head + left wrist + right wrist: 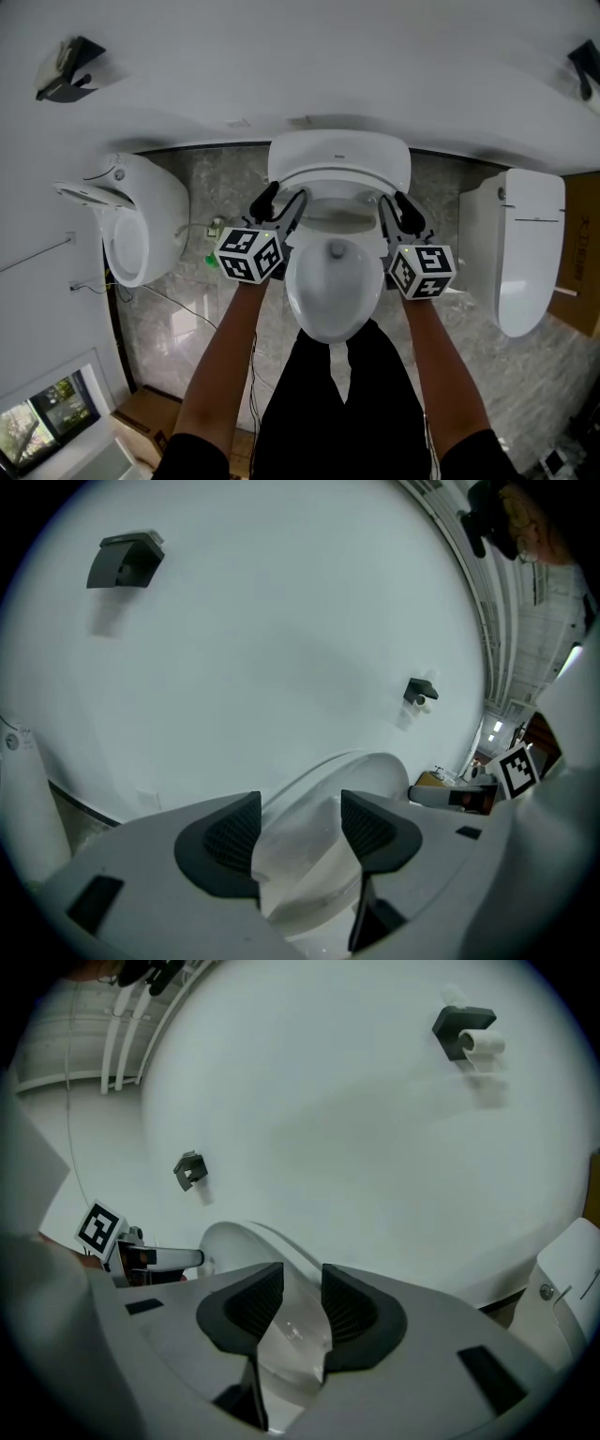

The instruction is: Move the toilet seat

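Observation:
A white toilet stands in front of me, its bowl (pixel 323 300) below and its toilet seat (pixel 339 176) raised at the back against the wall. My left gripper (pixel 279 206) reaches to the seat's left edge. In the left gripper view the seat's edge (pixel 309 855) runs between the spread pads of the left gripper (pixel 300 832), with room around it. My right gripper (pixel 397 212) is at the seat's right edge. In the right gripper view its pads press on the seat's rim (pixel 291 1340), which fills the narrow gap of the right gripper (pixel 302 1312).
A second toilet (pixel 141 225) stands at the left and a third (pixel 525 253) at the right. Paper holders (pixel 70 66) hang on the white wall. Cables (pixel 187 309) lie on the grey stone floor; a cardboard box (pixel 141 412) sits at the lower left.

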`<action>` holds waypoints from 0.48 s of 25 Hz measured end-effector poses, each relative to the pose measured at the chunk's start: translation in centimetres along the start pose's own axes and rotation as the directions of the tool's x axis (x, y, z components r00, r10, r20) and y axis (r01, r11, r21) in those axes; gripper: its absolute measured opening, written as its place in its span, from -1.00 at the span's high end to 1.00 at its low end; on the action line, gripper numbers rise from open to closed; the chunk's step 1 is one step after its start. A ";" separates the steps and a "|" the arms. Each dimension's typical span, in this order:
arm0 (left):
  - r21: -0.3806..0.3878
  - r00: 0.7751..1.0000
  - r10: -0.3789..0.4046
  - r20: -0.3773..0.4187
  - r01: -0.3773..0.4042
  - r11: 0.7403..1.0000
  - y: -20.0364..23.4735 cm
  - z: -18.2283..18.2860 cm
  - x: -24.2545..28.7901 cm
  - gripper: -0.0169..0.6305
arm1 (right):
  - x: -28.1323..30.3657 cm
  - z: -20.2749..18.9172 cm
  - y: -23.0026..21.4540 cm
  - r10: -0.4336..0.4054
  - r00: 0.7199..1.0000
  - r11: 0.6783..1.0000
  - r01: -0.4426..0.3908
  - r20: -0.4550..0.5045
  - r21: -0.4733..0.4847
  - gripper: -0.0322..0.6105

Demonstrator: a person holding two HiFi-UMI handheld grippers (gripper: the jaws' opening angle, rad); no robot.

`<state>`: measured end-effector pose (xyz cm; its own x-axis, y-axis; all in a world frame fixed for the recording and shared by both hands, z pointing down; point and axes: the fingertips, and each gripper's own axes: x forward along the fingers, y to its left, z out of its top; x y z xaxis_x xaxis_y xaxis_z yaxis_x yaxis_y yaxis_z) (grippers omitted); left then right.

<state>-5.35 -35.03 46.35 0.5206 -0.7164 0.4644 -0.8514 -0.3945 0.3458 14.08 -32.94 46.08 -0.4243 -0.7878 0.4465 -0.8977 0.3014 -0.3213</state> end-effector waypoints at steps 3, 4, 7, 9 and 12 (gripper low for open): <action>-0.083 0.999 -0.034 0.043 0.037 0.996 -0.6 0.1 -0.8 0.02 | -0.6 -0.3 0.9 0.036 0.999 0.999 -0.036 -0.017 0.007 0.38; -0.111 0.997 -0.043 0.059 0.049 0.993 -0.8 0.1 -1.3 0.00 | -1.0 -0.4 1.0 0.038 0.999 0.999 -0.038 -0.022 0.009 0.35; -0.126 0.994 -0.061 0.086 0.071 0.990 -1.5 0.1 -3.1 0.00 | -2.6 -0.3 1.5 0.027 0.999 0.999 -0.026 -0.017 0.025 0.31; -0.100 0.993 -0.077 0.086 0.086 0.991 -2.2 0.1 -4.7 0.00 | -3.8 0.3 2.3 0.023 1.000 0.999 -0.023 0.000 0.031 0.29; -0.072 0.990 -0.115 0.078 0.120 0.990 -4.1 -0.5 -8.1 0.00 | -6.5 1.4 4.2 0.026 0.999 0.999 -0.027 0.029 0.034 0.27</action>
<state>-6.02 -27.25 41.58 0.6081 -0.7092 0.3567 -0.7757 -0.4352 0.4571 13.27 -27.31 40.65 -0.4439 -0.7950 0.4135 -0.8814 0.3042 -0.3613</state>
